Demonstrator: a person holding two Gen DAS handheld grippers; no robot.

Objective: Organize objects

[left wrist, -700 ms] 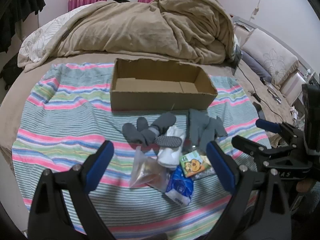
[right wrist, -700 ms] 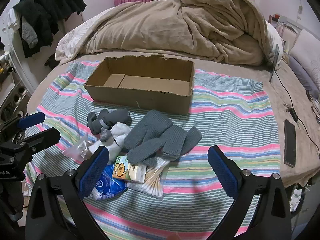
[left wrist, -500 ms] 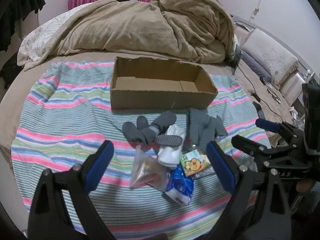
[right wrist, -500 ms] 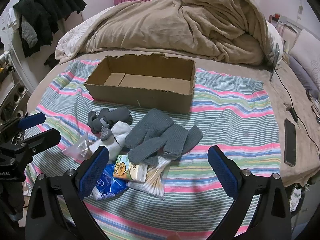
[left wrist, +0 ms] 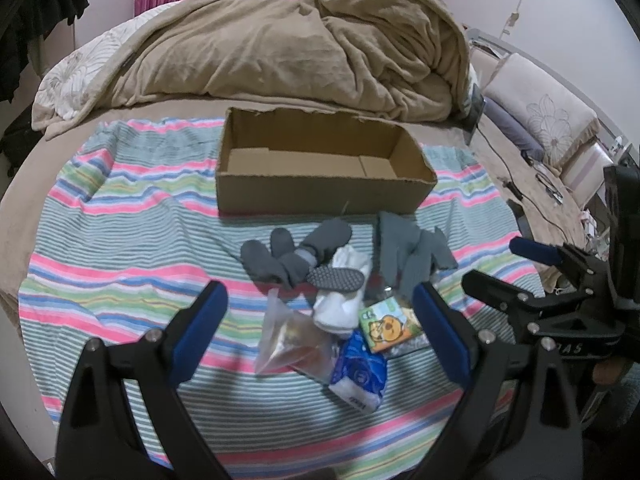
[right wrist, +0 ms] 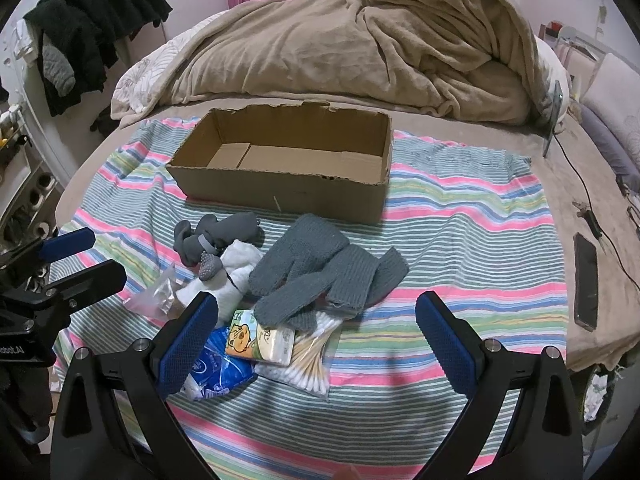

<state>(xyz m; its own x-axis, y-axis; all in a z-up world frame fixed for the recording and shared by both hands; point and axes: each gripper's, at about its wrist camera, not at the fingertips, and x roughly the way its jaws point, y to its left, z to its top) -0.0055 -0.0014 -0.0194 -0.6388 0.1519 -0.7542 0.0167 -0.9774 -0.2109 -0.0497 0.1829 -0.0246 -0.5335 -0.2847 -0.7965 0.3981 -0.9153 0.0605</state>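
**Right wrist view: box empty, pile unsorted**

Nothing packed so far, judging by the bare box (right wrist: 280,160) at the far middle of the striped cloth (right wrist: 460,240). All of the sorting left to do.

Left to right across the pile, just near of the box:
- clear bag (right wrist: 154,298) at the left edge, partly under the white socks (right wrist: 228,276);
- dark grey socks (right wrist: 218,236), far-left of the pile, nearest the box's front wall but apart from it;
- blue pack (right wrist: 218,368), near-left, touching the tissue pack (right wrist: 256,342);
- cotton swabs (right wrist: 308,362) in a bag, near-middle, partly under the gloves (right wrist: 320,276);
- gloves at the right end, overlapping the rest.

Left gripper (left wrist: 320,326) hovering over the near side of the pile, jaws spread wide, nothing between the pads. Right gripper (right wrist: 316,336) likewise wide apart and holding nothing, poised over the swabs and gloves. Seven items to move, probably one at a time, into the box.
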